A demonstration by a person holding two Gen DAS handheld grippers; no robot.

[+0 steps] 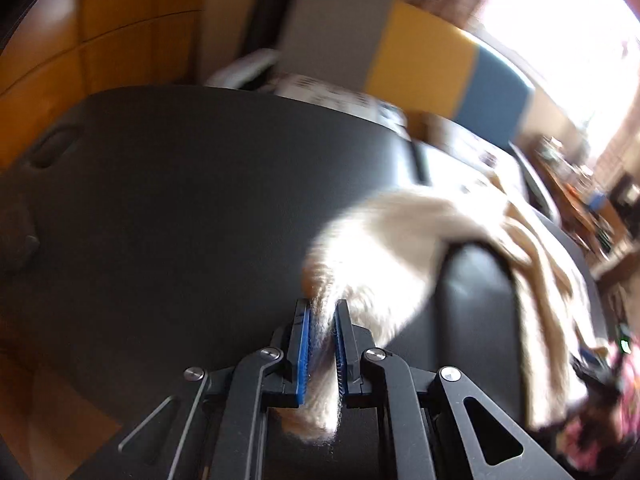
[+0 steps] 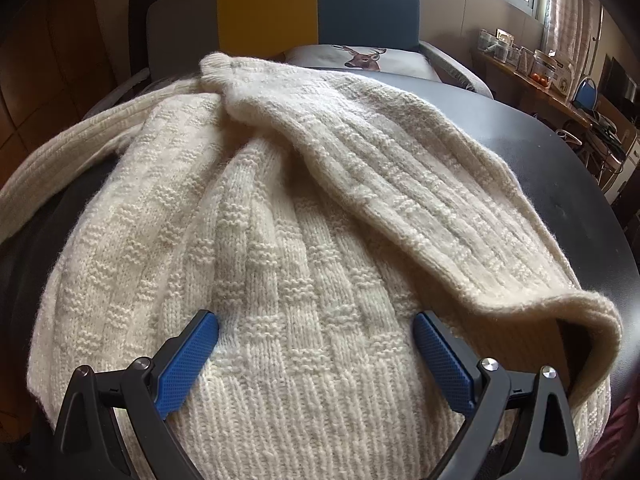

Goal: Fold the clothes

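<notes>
Cream knitted sweater (image 2: 280, 208) spread over a dark grey table (image 2: 560, 160), one sleeve (image 2: 400, 184) folded diagonally across the body. Left gripper (image 1: 322, 344), blue pads (image 1: 304, 352) clenched on a strip of the sweater's knit, with fabric trailing away to the right in a blurred view. Right gripper (image 2: 316, 360) with jaws spread wide over the ribbed hem, grasping nothing.

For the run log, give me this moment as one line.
task: fold clothes | left gripper: shut on cream sweater | right gripper: open over sweater | surface: dark table
</notes>
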